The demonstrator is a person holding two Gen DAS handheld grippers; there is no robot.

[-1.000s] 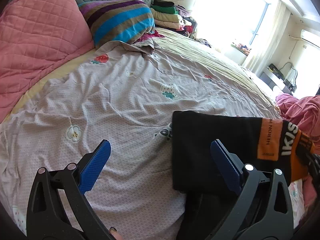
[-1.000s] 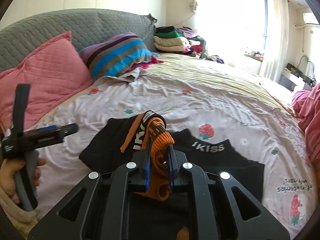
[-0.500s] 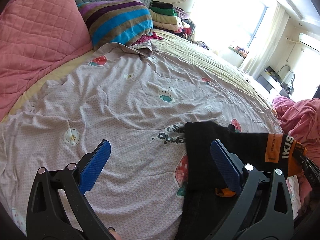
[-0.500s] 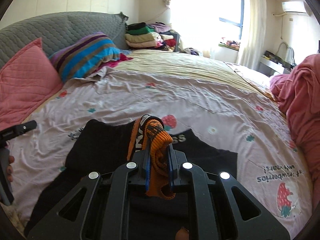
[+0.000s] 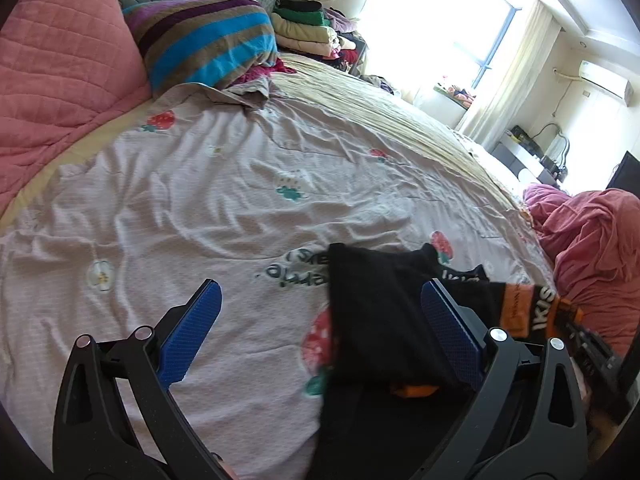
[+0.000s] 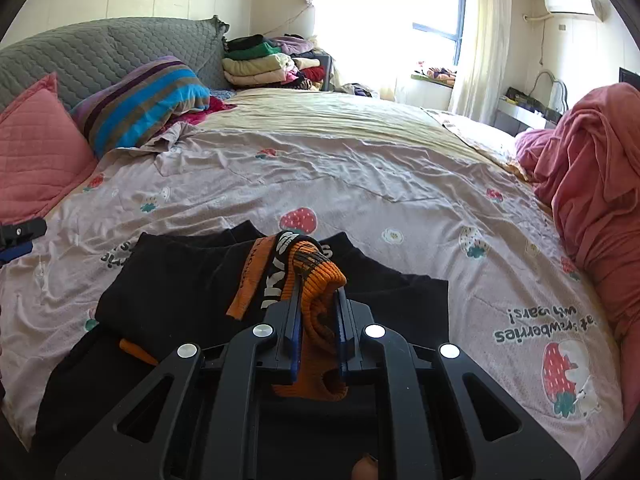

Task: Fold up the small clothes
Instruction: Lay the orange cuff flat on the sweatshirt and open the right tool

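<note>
Beside the pink quilted pillow lies a purple, blue and brown striped cushion; below it, strawberry-printed pale lilac sheet, then a black garment with an orange band.

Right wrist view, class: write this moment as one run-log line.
right gripper: shut on orange waistband | left gripper: open, empty | black garment: partly folded on bedsheet

Bright daylight from a blown-out window, fisheye bending and dark vignette at the edges.
</note>
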